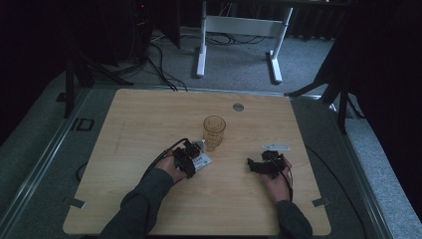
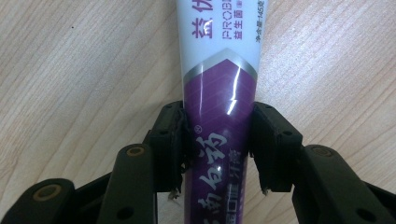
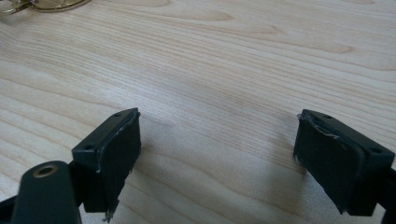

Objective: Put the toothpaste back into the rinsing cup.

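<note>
While the left gripper (image 1: 195, 158) lay low over the middle of the surface (image 1: 149, 119), nearer the near edge than the far one, a toothpaste tube (image 2: 219, 107) sat lengthwise between its jaws. Left gripper view: tube white at the far end, purple toward the camera, printed lettering along it, lying flat on the wood. Both pads stood right at the tube's sides; whether they pressed on it or merely flanked it could not be told. High view: the tube's white end (image 1: 200, 160) poked out from the left gripper toward the far right.

Just beyond that gripper, toward the far edge, an amber glass (image 1: 214, 132) stood upright near the centre of the surface. A small round grey insert (image 1: 238, 107) sat flush in the wood close to the far edge.

Further right, a flat pale plate (image 1: 276, 147) lay on the surface. Just on its near side, the right gripper (image 1: 256, 165) rested by the right edge, pointing left. Right gripper view: jaws spread wide, bare wood grain between the pads (image 3: 119, 154), nothing held.
</note>
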Demonstrator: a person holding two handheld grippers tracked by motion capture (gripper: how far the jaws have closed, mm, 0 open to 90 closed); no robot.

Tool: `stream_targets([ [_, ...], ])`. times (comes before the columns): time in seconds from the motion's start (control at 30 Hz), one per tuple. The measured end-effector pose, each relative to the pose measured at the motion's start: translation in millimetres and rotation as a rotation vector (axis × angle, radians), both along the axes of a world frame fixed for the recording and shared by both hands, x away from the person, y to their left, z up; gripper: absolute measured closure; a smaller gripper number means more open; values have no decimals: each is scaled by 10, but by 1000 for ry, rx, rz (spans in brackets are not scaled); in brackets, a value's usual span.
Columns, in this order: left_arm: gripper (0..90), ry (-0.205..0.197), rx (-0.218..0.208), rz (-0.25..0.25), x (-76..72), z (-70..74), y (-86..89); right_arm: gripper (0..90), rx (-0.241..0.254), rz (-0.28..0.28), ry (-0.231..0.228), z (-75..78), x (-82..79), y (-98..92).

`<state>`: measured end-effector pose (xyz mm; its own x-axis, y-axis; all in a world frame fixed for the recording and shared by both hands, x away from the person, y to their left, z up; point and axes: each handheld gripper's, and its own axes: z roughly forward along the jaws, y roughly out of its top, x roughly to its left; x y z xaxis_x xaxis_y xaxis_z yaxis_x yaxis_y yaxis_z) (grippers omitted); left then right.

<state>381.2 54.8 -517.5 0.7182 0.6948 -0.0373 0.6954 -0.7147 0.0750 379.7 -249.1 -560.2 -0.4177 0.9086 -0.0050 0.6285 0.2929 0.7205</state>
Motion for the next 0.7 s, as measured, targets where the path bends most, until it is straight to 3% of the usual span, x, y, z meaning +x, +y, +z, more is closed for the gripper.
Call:
stream_targets([
  [0.3, 554, -5, 40, -11, -1, -2, -53, 147, 0, 0, 0, 0, -1, 0],
  [0.7, 607, -6, 41, -20, -16, 5, -63, 147, 0, 0, 0, 0, 0, 0],
])
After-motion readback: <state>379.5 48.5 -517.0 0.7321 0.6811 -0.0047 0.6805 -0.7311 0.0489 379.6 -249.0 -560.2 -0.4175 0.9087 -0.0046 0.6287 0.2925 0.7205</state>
